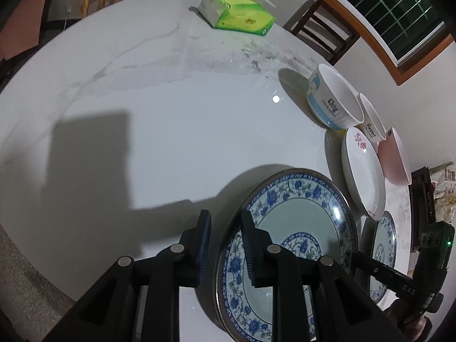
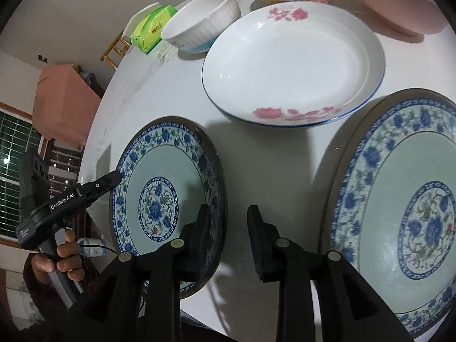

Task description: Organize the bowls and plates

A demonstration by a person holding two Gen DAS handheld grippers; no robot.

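Note:
In the left wrist view my left gripper (image 1: pixel 225 242) is open, its jaws astride the near-left rim of a blue-and-white floral plate (image 1: pixel 302 228). A second such plate (image 1: pixel 383 253), a white plate with pink flowers (image 1: pixel 363 171), a pink bowl (image 1: pixel 394 159), a "Rabbi" bowl (image 1: pixel 370 122) and a white-and-blue bowl (image 1: pixel 333 99) line the right side. In the right wrist view my right gripper (image 2: pixel 228 236) is open, its left finger over the right rim of one blue floral plate (image 2: pixel 165 188); the other (image 2: pixel 404 211) lies right. The left gripper (image 2: pixel 85 191) reaches that plate's left rim.
A green tissue pack (image 1: pixel 239 14) lies at the far side of the white marble table (image 1: pixel 142 114). Wooden chairs (image 1: pixel 322 28) stand around it. The table's near edge runs along the lower left of the right wrist view.

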